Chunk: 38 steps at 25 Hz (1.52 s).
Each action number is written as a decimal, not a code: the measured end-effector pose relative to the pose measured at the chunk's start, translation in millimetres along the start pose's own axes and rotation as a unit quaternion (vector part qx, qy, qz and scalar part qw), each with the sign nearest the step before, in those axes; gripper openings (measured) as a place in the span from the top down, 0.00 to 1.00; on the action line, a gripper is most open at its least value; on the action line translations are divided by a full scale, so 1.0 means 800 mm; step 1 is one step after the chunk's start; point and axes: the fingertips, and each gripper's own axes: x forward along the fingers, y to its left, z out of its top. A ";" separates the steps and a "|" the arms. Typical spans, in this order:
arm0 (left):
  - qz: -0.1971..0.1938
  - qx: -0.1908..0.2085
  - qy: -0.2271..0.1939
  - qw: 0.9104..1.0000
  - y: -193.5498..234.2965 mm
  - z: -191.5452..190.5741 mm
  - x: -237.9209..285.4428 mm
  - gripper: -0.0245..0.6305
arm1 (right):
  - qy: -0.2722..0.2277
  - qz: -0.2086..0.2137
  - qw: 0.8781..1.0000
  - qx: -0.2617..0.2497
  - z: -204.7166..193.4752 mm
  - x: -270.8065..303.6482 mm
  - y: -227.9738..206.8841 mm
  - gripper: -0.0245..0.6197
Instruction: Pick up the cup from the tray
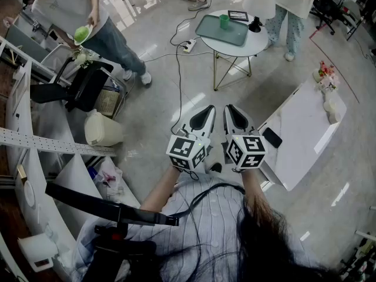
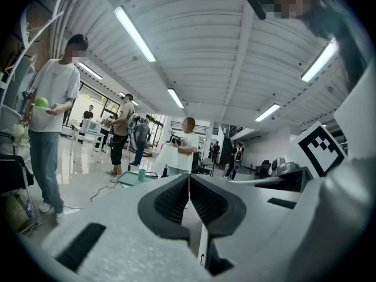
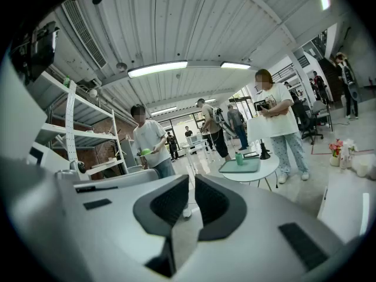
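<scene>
Small green cup (image 1: pixel 224 21) sitting on grey-green rectangular tray (image 1: pixel 212 32), round white table (image 1: pixel 252 44). Left gripper (image 1: pixel 207 111) and right gripper (image 1: pixel 230 110) hovering side by side, well apart from it, jaws apparently together.

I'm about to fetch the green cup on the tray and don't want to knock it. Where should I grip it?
Probably take the green cup by its side wall at mid-height, coming level from the near side across the tray. It stands upright at the tray's far edge, with the frame and lamp close on its right.
</scene>
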 end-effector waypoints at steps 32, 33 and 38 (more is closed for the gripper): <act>0.005 -0.009 0.008 1.000 0.075 0.009 0.063 0.94 | 0.002 -0.008 1.000 -0.018 0.016 0.092 -0.023 0.88; 0.003 -0.011 0.009 1.000 0.082 0.012 0.073 0.94 | 0.003 -0.010 1.000 -0.017 0.020 0.103 -0.027 0.88; -0.015 -0.025 0.012 1.000 0.120 0.027 0.120 0.94 | 0.017 -0.021 1.000 -0.008 0.034 0.159 -0.047 0.88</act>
